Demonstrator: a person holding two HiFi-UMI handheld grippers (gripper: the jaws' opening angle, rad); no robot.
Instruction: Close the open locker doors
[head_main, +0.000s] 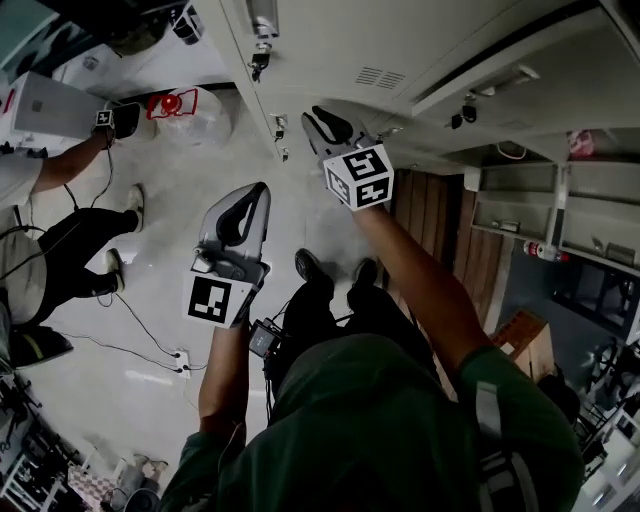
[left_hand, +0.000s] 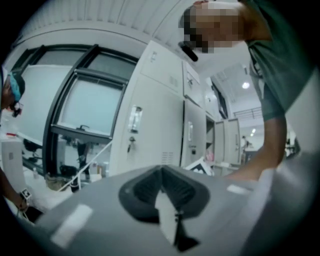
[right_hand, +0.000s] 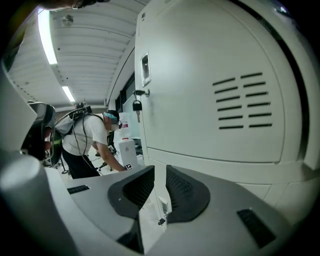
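Bending low at the far left of the head view, another person (head_main: 45, 250) in a white shirt reaches toward a white box (head_main: 40, 108). Beside the box sits a clear, crinkly bag (head_main: 195, 118) with a red mark on it. The floor (head_main: 150, 310) is pale and smooth, and thin black cables lie across it.

Next comes the left gripper (head_main: 256, 192), in the middle left of the frame. It is grey and rounded, with a black and white cube on it. Its ribbed black pads (left_hand: 142, 187) press together at the tips and hold nothing. It hangs in the air, apart from the lockers (head_main: 330, 50).

The right gripper (head_main: 320, 120) is in the top middle, just beside the edge of a white door (right_hand: 215, 90). Its pads (right_hand: 182, 192) sit a little apart, with nothing between them. I cannot tell if it touches the door. The door is smooth painted metal with two rows of thin slots. A small padlock (right_hand: 136, 105) hangs at the door's left edge.

Further right are brown wood planks (head_main: 440, 230). At the right of the frame are grey square shelves (head_main: 520, 205), open at the front.
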